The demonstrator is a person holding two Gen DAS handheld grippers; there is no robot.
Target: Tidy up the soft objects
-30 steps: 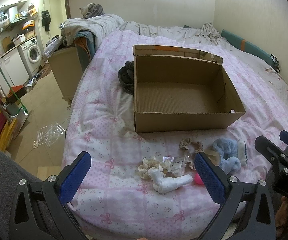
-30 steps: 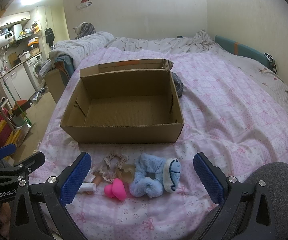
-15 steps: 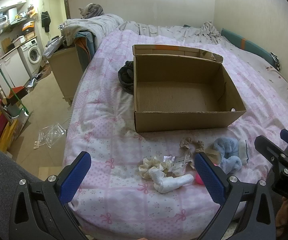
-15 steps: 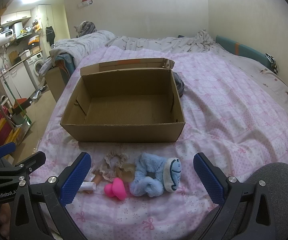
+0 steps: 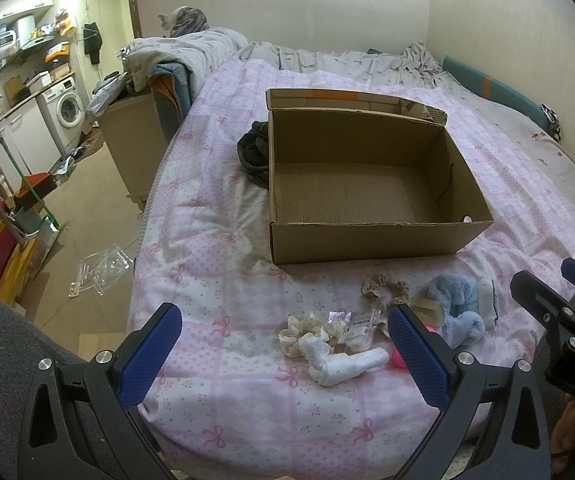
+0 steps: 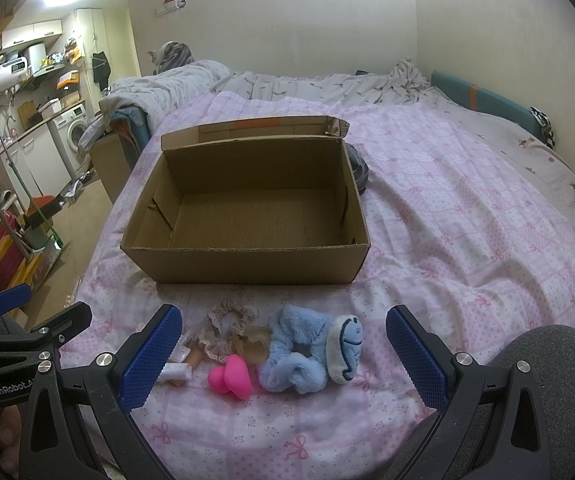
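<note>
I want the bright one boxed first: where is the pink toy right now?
In the right wrist view the pink toy lies on the bedspread, just left of the blue scrunchie, on the near side of the cardboard box.

Pink toy (image 5: 398,359) mostly hidden behind left hand-held gripper (image 5: 287,354)

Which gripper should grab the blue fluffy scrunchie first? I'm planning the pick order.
Right, probably. The blue scrunchie lies centred between the open right gripper fingers; in the left wrist view it sits outside the open left gripper, beyond its right finger.
</note>
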